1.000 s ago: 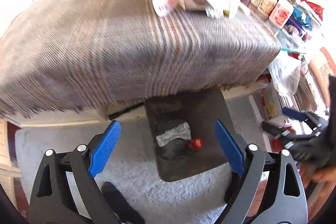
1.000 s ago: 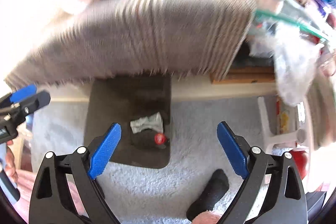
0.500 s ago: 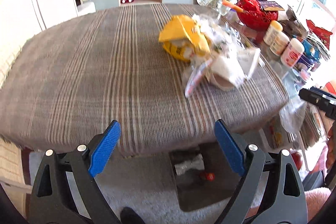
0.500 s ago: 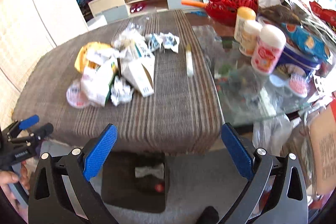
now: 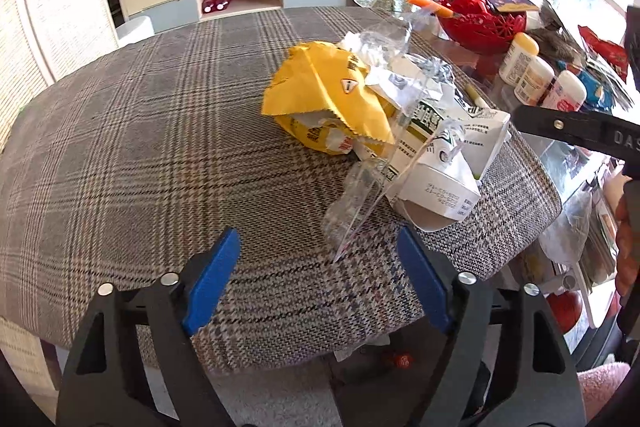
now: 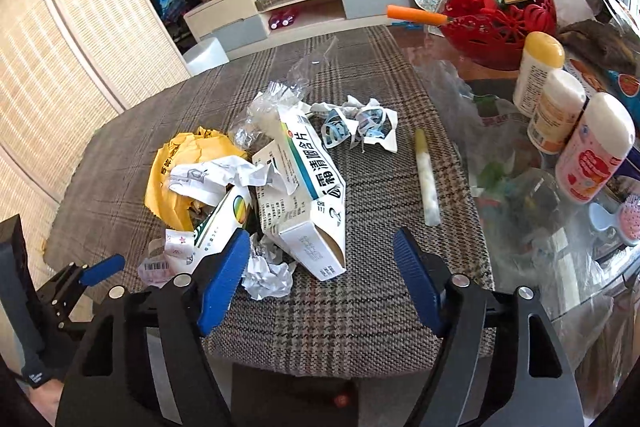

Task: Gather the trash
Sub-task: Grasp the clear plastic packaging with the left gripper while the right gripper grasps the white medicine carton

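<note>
Both grippers over the near edge of the table, pointing down at the checked cloth point(image 5: 140, 155). Left gripper point(image 5: 320, 277): jaws spread but closing, nothing between the pads, only bare cloth. Trash pile sits beyond and right of the left jaws: yellow wrapper point(image 5: 320, 95) well ahead, white carton point(image 5: 440, 163) ahead-right, and a clear plastic wrapper point(image 5: 356, 207) whose lower tip comes nearest, ending just short of the gap, closer to the right-side pad. Right gripper point(image 6: 320, 275): jaws also spread and closing, nothing pinched. In its view the open end of the medicine box point(image 6: 308, 203) lies just beyond the gap, slightly left of centre; a crumpled paper ball point(image 6: 268, 275) sits next to the left-side pad, partly behind it. Green-striped carton point(image 6: 220, 223) and barcode scrap point(image 6: 154, 267) lie left of that pad, the yellow wrapper point(image 6: 176, 171) farther back. Torn blue-white paper point(image 6: 356, 123) is behind the box; a pale tube point(image 6: 426, 179) lies ahead of the right-side pad, apart from the pile. Bottles point(image 6: 560, 115) and red basket point(image 6: 500, 23) stand on the glass part, well right.
</note>
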Demonstrator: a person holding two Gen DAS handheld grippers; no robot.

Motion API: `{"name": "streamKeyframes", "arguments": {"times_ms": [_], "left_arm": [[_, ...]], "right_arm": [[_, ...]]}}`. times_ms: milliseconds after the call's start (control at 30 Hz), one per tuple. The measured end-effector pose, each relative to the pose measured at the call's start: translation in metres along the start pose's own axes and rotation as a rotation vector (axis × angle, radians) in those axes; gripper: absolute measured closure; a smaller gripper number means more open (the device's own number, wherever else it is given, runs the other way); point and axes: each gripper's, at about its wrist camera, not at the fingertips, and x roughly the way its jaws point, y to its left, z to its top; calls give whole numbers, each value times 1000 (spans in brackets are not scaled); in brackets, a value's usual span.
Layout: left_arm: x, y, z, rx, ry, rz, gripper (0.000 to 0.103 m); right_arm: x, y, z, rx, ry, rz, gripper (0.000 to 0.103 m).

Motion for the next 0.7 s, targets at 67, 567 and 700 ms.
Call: {"name": "streamKeyframes", "arguments": {"times_ms": [67, 567, 700], "left_arm": [[5, -2, 1, 12, 5, -6, 29], [43, -11, 13, 44, 33, -81, 35], [51, -16, 13, 59, 53, -119, 57]], "right_arm": [[7, 4, 1, -22, 9, -11, 30], [53, 9, 4, -70, 82, -14, 30], [67, 10, 6, -67, 98, 11, 31]]}}
